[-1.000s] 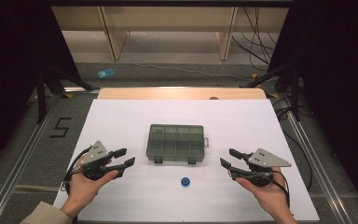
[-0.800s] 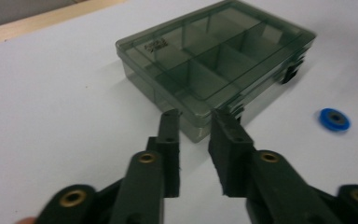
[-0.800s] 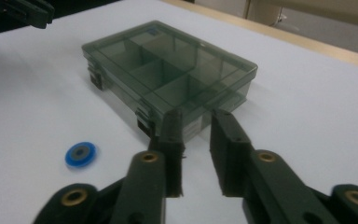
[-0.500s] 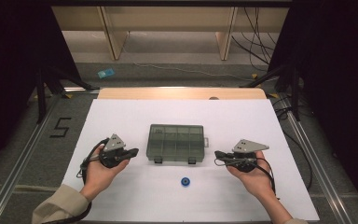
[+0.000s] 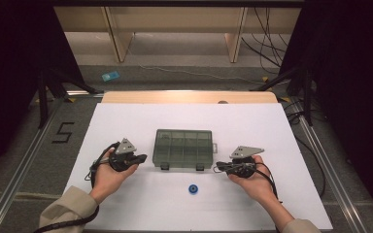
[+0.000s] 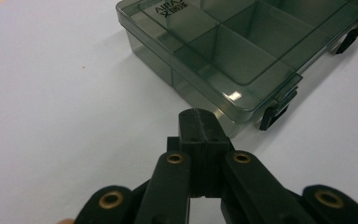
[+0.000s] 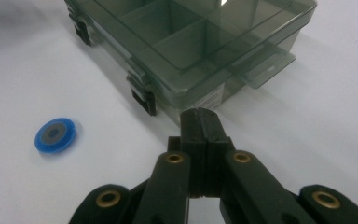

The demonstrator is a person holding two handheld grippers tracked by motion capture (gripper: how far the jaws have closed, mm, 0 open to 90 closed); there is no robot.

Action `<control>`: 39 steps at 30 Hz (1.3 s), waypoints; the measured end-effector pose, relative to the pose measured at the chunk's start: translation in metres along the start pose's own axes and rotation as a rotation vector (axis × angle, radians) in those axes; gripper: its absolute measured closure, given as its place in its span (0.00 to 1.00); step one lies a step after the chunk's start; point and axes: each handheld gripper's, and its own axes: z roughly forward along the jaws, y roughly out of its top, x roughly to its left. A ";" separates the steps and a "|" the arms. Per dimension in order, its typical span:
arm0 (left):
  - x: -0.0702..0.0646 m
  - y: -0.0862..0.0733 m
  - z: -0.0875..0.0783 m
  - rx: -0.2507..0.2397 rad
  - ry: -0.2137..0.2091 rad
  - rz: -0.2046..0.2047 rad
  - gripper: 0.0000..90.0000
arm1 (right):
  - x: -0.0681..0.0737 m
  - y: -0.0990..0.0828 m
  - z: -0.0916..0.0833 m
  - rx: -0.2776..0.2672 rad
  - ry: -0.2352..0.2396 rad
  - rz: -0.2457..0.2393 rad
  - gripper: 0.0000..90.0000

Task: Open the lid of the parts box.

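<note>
- Since the earlier frames, both hands have been brought inward from the desk's side edges to the smoky compartment box (image 5: 183, 149) at mid-desk.
- The left gripper (image 6: 199, 122) is clenched on nothing, just beside the box's left corner.
- The right gripper (image 7: 200, 122) is likewise clenched empty, near the box's right corner.
- A blue disc (image 5: 193, 189) lies toward the near edge.

both gripper (image 6: 199, 122) (image 7: 200, 122) jaws pressed together, empty.
</note>
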 end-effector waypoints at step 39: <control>-0.016 -0.002 0.009 0.058 -0.039 0.097 1.00 | 0.001 0.004 0.009 0.010 0.014 -0.002 1.00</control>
